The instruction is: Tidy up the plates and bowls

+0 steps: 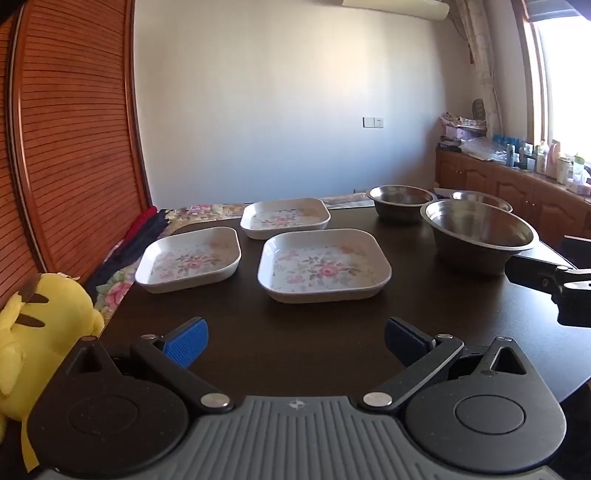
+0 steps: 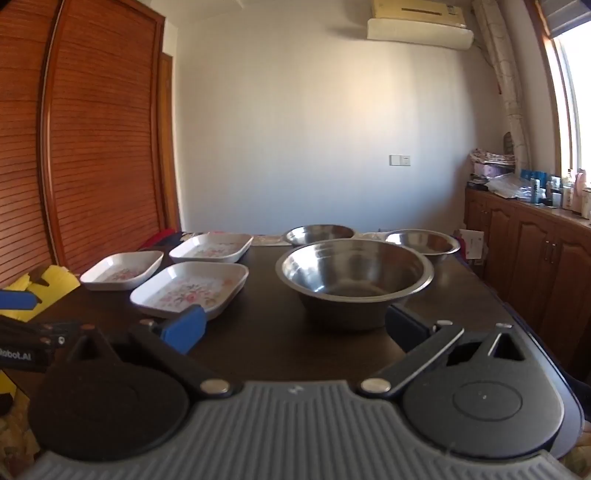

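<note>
1. On dark wooden table (image 1: 295, 332): three square white plates with pink floral print on the left side, three steel bowls on the right side.
2. Near floral plate (image 1: 324, 264) sits closest to the left gripper (image 1: 295, 341), ahead of it, not touching.
3. Left floral plate (image 1: 189, 258) lies beside the near one, small gap between; far floral plate (image 1: 285, 218) sits behind both, apart.
4. Big steel bowl (image 2: 354, 278) stands upright right in front of the right gripper (image 2: 293, 328); its base sits between and just beyond the blue pads (image 2: 184, 328), no contact visible.
5. Two smaller steel bowls behind it: back-left bowl (image 2: 319, 234) and back-right bowl (image 2: 423, 242), both upright, near the far table edge.
6. Left gripper: jaws spread wide, nothing between them, hovering over the near table edge.
7. Right gripper: jaws spread wide, holding nothing; right pad partly hidden in shadow under the big bowl's side.
8. Writing: "Robot.AI", first letter cut off, reads on the black body of the left gripper at the left edge of the right wrist view. Small logo mark on each grey gripper base, unreadable.
9. Yellow plush toy (image 1: 33, 332) sits off the table's left edge.
10. Background: wood louvred wardrobe (image 2: 92, 129), wall air conditioner (image 2: 419, 24), white wall switch (image 2: 400, 160), wooden cabinet (image 2: 535, 251) under the window with bottles on top, labels too small to read.
</note>
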